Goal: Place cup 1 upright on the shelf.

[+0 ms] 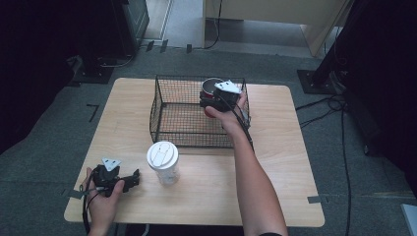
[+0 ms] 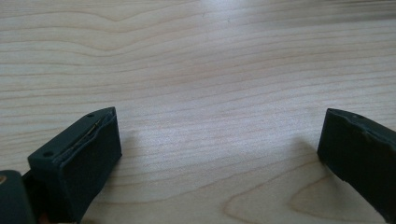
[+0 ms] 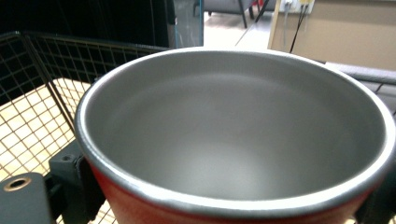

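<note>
Your right hand-held gripper (image 1: 212, 100) is clamping the upright red cup (image 1: 211, 87) over the wire basket (image 1: 162, 105), seemingly just above its floor; your left hand-held gripper (image 1: 132, 180) is resting with jaws apart at lower left.

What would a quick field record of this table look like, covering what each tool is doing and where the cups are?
right tool: shut on the red cup, over the wire basket
red cup: upright, empty inside
left tool: open, nothing between its jaws, low on the wooden table
lidded cup: upright on the table, in front of the basket
</note>
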